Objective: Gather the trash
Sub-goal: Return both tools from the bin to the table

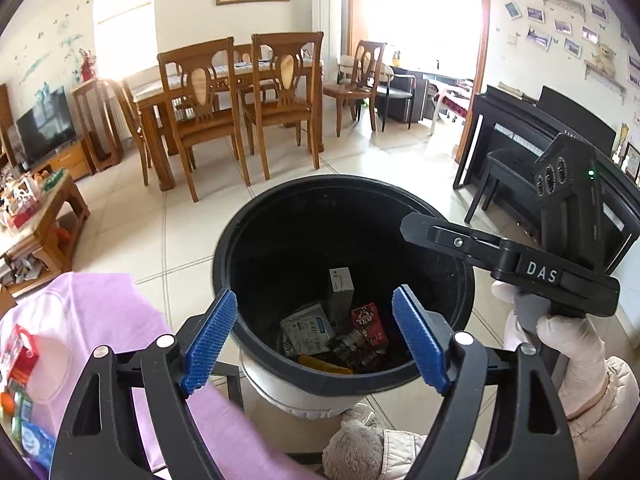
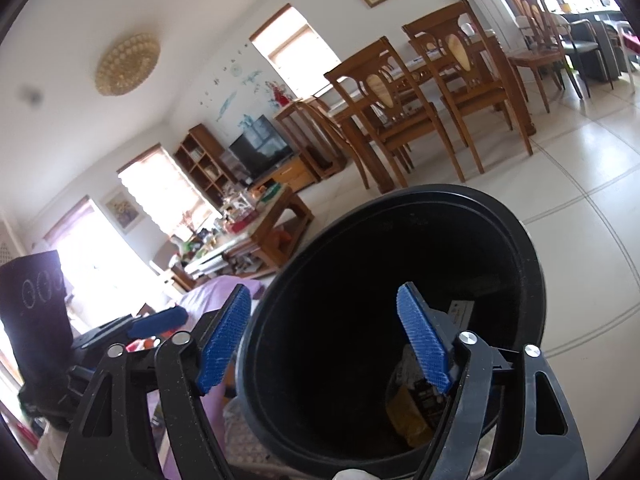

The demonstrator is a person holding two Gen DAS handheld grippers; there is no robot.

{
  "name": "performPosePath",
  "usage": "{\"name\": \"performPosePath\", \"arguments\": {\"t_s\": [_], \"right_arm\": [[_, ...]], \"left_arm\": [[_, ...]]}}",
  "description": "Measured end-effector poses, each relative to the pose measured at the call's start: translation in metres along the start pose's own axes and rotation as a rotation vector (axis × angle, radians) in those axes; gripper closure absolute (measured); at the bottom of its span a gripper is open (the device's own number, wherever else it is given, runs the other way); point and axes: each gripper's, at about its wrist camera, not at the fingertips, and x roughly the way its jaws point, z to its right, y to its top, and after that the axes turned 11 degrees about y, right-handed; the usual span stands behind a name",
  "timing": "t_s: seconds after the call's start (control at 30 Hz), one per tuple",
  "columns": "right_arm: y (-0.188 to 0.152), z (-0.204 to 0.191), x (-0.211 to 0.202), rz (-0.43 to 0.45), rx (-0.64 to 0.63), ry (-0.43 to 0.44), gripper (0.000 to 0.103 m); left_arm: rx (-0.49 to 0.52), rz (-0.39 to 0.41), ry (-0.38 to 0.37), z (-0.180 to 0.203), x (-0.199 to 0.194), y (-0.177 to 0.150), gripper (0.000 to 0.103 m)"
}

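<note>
Two grippers, both spread wide with nothing between the pads. Left gripper [image 1: 314,340] hangs right over the mouth of the trash bin [image 1: 256,344]; right gripper [image 2: 324,340] sits at the bin's rim [image 2: 532,264], tilted, one pad inside the opening and one outside.

Step, by my read: a drop-off is done or nearly done, both hands empty above the bin. Next move calls for swinging one gripper away from the bin toward the remaining litter and closing on a piece.

Counts:
- 1 bin, black liner rim, pale body, directly ahead of and below the left gripper's pads.
- Inside it, about 5 pieces visible: grey box [image 1: 341,286] standing upright, white printed wrapper [image 1: 306,330], red packet [image 1: 370,320], dark crumpled wrapper [image 1: 352,346], yellow strip [image 1: 324,363]. More may be buried; can't tell.
- Left of the left gripper: purple cloth [image 1: 100,320] over a worktop, with a few colourful packets [image 1: 18,356] at its far left edge, well apart from the bin. Exact number unclear; edge of the fisheye cuts them off.

Likely target is those packets. Reach goes left and down from the current hover.
</note>
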Motion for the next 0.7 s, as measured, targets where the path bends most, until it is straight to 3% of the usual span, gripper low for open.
{"name": "performPosePath", "arguments": {"t_s": [0.17, 0.37, 0.57, 0.7], "right_arm": [[0.001, -0.032, 0.014, -0.025, -0.035, 0.015, 0.019], [-0.002, -0.082, 0.049, -0.08, -0.096, 0.05, 0.018], [-0.019, -0.145, 0.103, -0.169, -0.175, 0.087, 0.015], [-0.032, -0.187, 0.144, -0.238, -0.237, 0.105, 0.015]], "left_arm": [[-0.056, 0.022, 0.023, -0.029, -0.019, -0.013, 0.018], [-0.19, 0.029, 0.074, -0.093, -0.042, -0.04, 0.017], [-0.376, 0.037, 0.174, -0.189, -0.071, -0.082, 0.017], [-0.573, 0.034, 0.238, -0.269, -0.088, -0.119, 0.017]]}}
